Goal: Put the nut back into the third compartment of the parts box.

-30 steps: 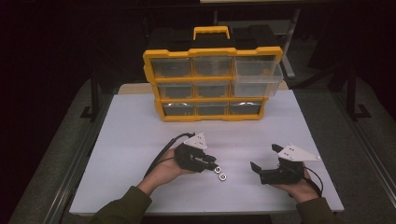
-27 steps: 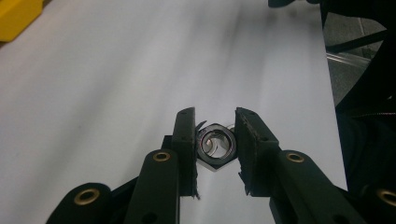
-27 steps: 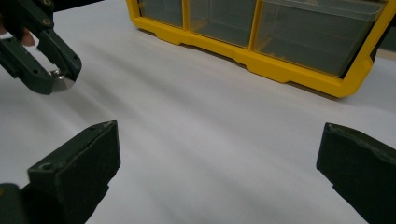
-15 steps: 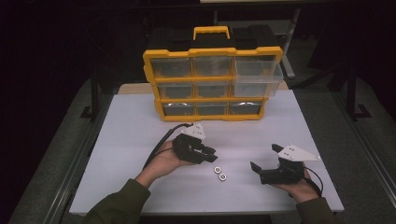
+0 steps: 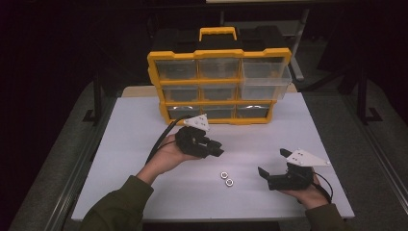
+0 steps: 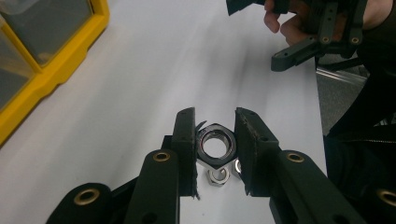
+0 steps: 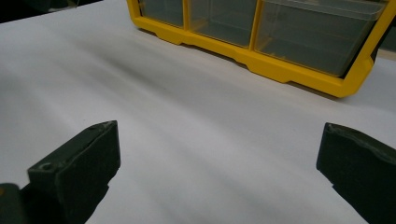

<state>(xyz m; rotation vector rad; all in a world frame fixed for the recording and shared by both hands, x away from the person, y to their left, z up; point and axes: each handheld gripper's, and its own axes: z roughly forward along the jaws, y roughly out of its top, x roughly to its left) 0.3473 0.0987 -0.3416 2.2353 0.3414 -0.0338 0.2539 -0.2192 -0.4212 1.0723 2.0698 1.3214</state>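
White table (image 5: 144, 144): yellow organizer (image 5: 219, 82), two nuts (image 5: 226, 178).

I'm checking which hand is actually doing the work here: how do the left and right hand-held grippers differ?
The left hand-held gripper has its jaws closed on a hex nut; the right hand-held gripper has its jaws spread wide with nothing between them. The left is lifted above the white table, over two loose nuts; the right sits low near the table's front edge. Both are black, each held in one hand.
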